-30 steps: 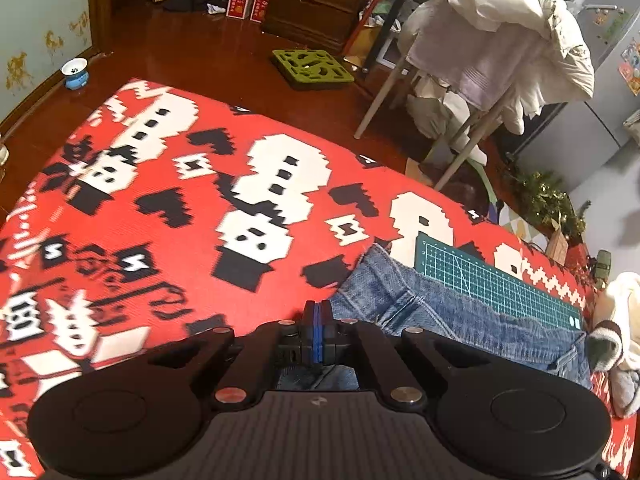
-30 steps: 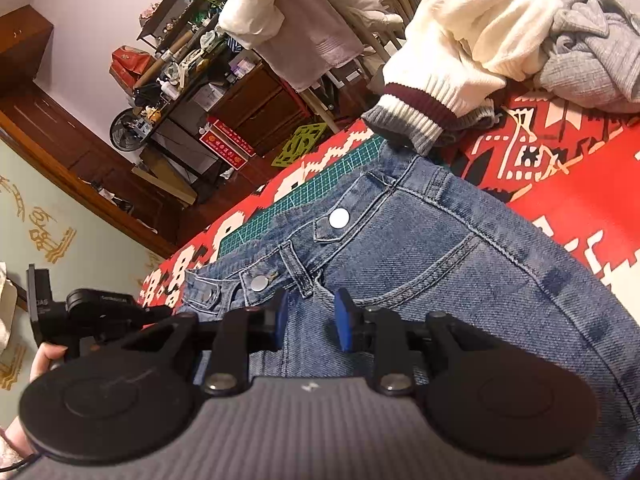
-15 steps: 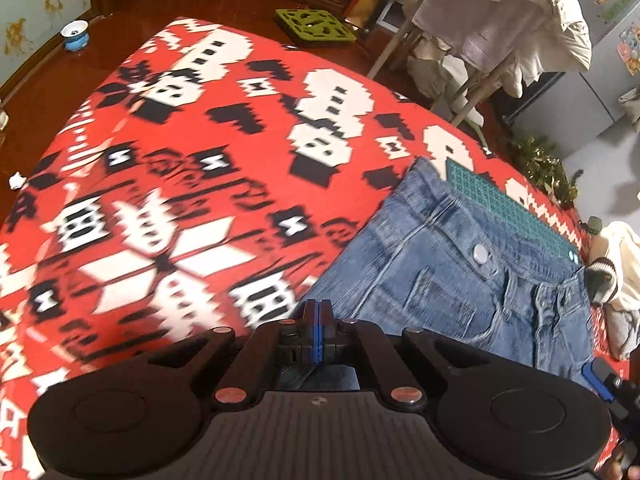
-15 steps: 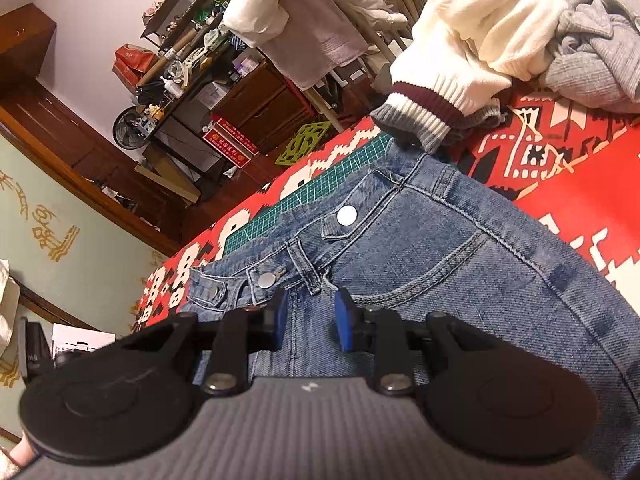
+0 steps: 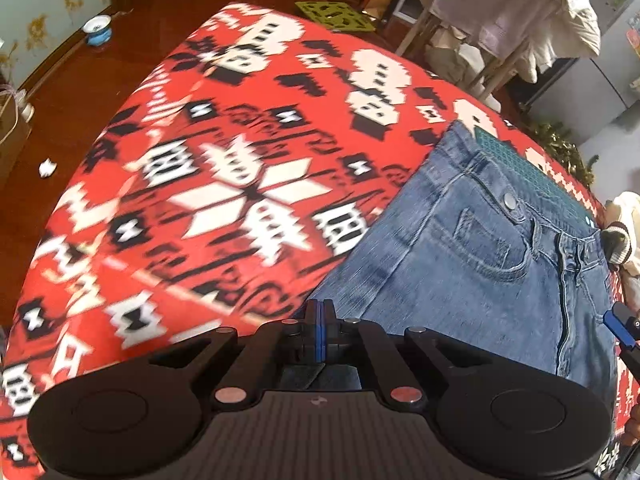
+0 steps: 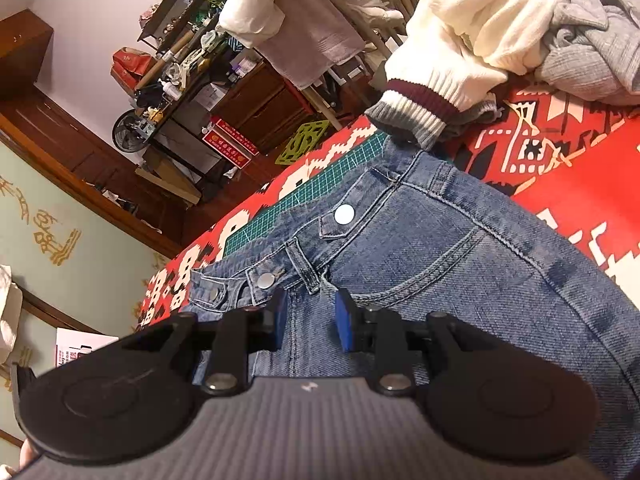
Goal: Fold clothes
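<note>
1. Two tools are seen over a pair of jeans (image 5: 476,264) that is spread front-up on a red patterned cloth (image 5: 224,184).
2. The left tool (image 5: 320,330) is seen with its blue pads pressed together at the left edge of the jeans. Denim is seen just below the tips, but whether any cloth is pinched between them cannot be told.
3. The right tool (image 6: 310,320) is held with its pads apart, a clear gap being left between them. It is placed over the fly of the jeans, just below the waistband; nothing is gripped.
4. The waistband of the jeans is laid partly over a green cutting mat (image 6: 304,196), which is seen past the top edge of the denim.
5. Three metal buttons (image 6: 344,214) are shown along the waistband in the right wrist view.
6. A cream sweater (image 6: 472,40) with a dark red and grey striped cuff is piled beyond the waistband, the cuff lying just beside the top right corner of the jeans.
7. A grey garment (image 6: 592,56) is heaped against the sweater on its right.
8. More pale clothes (image 5: 520,12) are draped over a wooden rack on the floor behind.
9. The tip of the right tool is also caught at the right edge of the left wrist view.
</note>
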Available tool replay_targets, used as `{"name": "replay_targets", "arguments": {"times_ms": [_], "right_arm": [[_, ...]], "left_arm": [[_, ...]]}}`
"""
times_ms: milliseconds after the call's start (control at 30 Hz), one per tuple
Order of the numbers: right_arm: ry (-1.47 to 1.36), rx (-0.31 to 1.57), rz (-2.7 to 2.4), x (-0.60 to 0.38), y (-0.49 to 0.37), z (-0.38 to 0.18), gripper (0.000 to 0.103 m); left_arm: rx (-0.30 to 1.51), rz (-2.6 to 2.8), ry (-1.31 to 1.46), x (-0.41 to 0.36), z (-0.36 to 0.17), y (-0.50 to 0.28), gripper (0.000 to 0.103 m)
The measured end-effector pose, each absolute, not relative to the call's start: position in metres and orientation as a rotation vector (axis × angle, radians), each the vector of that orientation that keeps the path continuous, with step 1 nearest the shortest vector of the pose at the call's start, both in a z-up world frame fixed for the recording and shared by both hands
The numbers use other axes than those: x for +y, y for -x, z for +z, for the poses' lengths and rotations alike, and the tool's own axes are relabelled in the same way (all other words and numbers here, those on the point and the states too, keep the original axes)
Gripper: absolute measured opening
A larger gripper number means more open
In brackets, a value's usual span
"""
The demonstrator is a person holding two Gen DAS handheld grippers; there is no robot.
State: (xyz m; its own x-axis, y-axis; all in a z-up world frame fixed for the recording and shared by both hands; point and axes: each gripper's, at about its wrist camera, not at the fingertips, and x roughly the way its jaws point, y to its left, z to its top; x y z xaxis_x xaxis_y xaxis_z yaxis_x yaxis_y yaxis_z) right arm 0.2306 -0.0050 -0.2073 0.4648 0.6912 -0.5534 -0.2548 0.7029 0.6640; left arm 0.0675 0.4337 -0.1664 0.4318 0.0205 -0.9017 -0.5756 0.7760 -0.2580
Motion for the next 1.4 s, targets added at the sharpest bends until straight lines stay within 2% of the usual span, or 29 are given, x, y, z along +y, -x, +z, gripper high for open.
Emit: {"name": "replay_targets", "arguments": {"times_ms": [733,1033,1400], "right_arm": [[-0.554,0.917,0.617,-0.007,-0.232,-0.207,0.030],[-0.551,0.917,0.618,-0.005,-0.232,-0.207,0.030],[-0.559,0.916,0.617,-0.006,-0.233,-0.208,0.030]], "left_arm": [[1.169,0.560,0.518,0.440,-0.160,-0.022,0.002],[1.012,0.455,0.702,0.439,-0.142,-0.041,0.002],[0.903,0.469,0.911,0.431,-0.165,-0.101,0.002]]}}
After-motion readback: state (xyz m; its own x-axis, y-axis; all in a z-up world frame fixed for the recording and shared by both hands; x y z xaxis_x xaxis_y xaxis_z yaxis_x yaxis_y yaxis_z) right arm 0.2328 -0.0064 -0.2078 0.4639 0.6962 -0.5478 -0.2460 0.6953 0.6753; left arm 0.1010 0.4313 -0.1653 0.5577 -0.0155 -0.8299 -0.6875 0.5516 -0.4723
